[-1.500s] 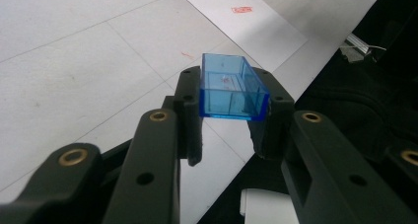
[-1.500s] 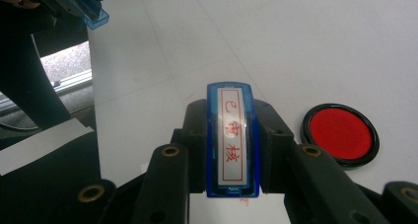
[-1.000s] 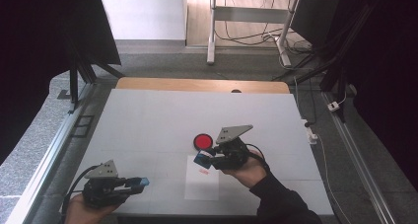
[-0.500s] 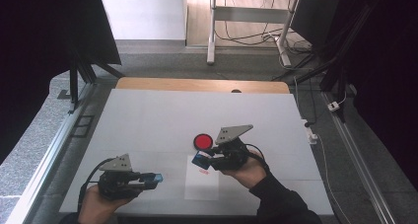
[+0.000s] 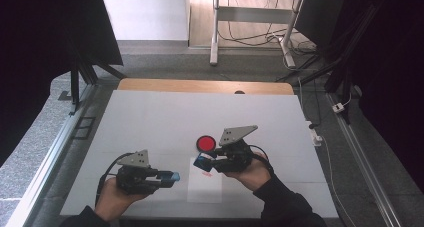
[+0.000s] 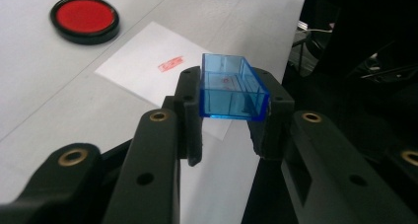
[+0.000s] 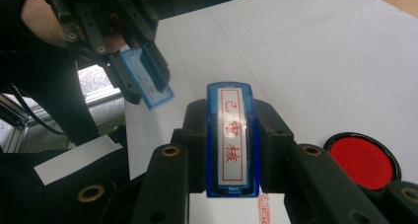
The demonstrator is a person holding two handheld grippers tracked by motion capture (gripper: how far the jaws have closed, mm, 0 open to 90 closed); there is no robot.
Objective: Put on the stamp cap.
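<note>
Left gripper [image 5: 172, 177]: jaws clamped on a clear blue cap [image 6: 231, 88], which sits between the tips with its open side facing up toward the camera riding on the gripper; it is held just above the near left corner of the paper
Right gripper [image 5: 202, 162]: jaws pressed against both long sides of a blue stamp [image 7: 231, 140], which lies lengthwise between them, label side up; held over the upper part of the paper, near the ink pad
Gap between the 2: cap and stamp are apart, the cap to the left of the stamp in the high view
Writing: the stamp's white label carries red characters inside a thin red frame, too blurred to read with certainty; a small red rectangular imprint [image 6: 170, 64] shows on the paper, its text unreadable
Cap: hollow, box-shaped, see-through blue plastic with thin walls
Stamp: long narrow block, glossy blue casing, rounded ends
Ink pad [image 5: 205, 143]: round, red centre in a black rim, resting on the tabletop just beyond the paper
Paper [image 5: 205, 189]: white rectangular sheet, lying flat
Tabletop [image 5: 150, 117]: matte white surface with a wooden strip along the far edge
</note>
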